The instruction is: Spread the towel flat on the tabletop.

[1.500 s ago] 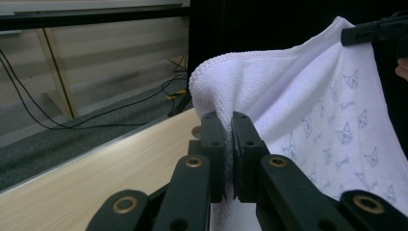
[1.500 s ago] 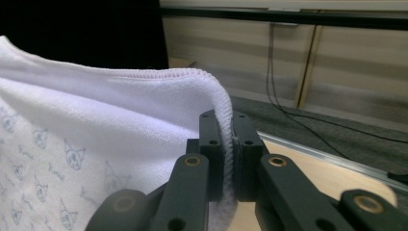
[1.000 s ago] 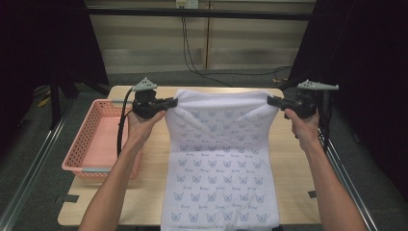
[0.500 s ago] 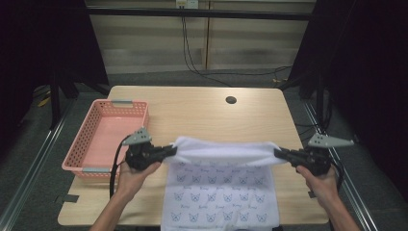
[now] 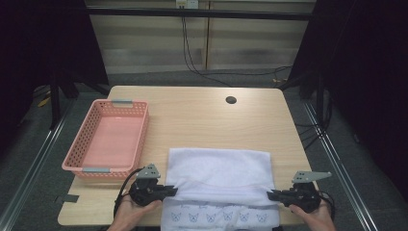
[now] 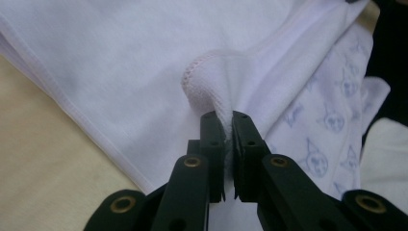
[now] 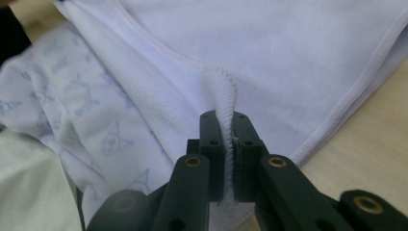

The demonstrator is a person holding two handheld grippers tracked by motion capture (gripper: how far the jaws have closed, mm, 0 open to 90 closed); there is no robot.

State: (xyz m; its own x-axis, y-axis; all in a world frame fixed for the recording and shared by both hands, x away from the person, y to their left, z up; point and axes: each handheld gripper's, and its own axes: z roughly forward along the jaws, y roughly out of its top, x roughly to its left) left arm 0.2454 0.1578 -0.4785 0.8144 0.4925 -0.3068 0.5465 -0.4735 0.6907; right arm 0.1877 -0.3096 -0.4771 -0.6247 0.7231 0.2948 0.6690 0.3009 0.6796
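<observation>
A white cloth printed with small blue cat faces (image 5: 219, 175) lies folded over itself in the lower centre of the high view, on a pale wooden table (image 5: 202, 120); its plain white reverse faces up across most of the fold, and a strip of the printed side shows along the bottom edge of the frame, hanging at the table's near edge. The left gripper (image 5: 169, 190), black with a grey three-cornered plate on top, sits at the lower left of the cloth, held by a hand (image 5: 134, 214) coming in from the bottom edge. In the left gripper view its jaws are pressed together on a pinched-up hemmed edge of the cloth (image 6: 219, 103), the stitched border rising in a small hump just above the jaw tips. The right gripper (image 5: 270, 195) sits at the lower right of the cloth, with a hand (image 5: 315, 219) behind it at the bottom right corner. In the right gripper view its jaws likewise clamp a ridge of stitched hem (image 7: 225, 96) between them, with printed fabric at the left of that frame and bare table at the right. A pink perforated plastic basket (image 5: 77, 149) with grey handles stands on the left part of the table, just beside the cloth but apart from it. A small dark round hole (image 5: 231, 100) sits in the tabletop toward the upper right.
</observation>
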